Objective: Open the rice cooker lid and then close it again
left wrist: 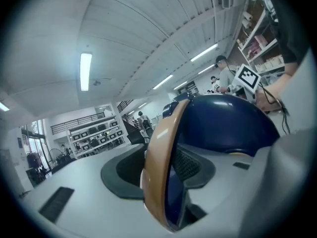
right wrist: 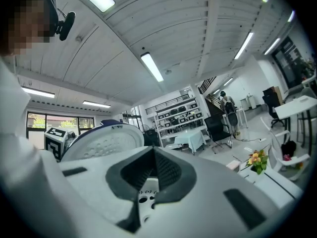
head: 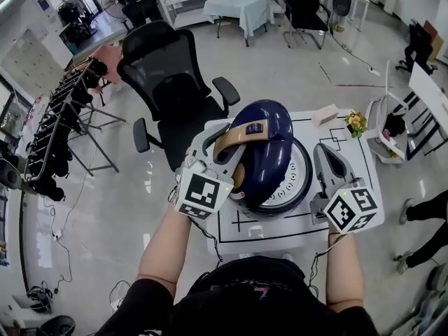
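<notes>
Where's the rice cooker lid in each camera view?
Head view: lid at centre, raised.
Left gripper view: lid right of centre, blue outside showing.
Right gripper view: lid at left, white underside showing.
Landmark: flowers right of the lid, also in the right gripper view; not in the left.
</notes>
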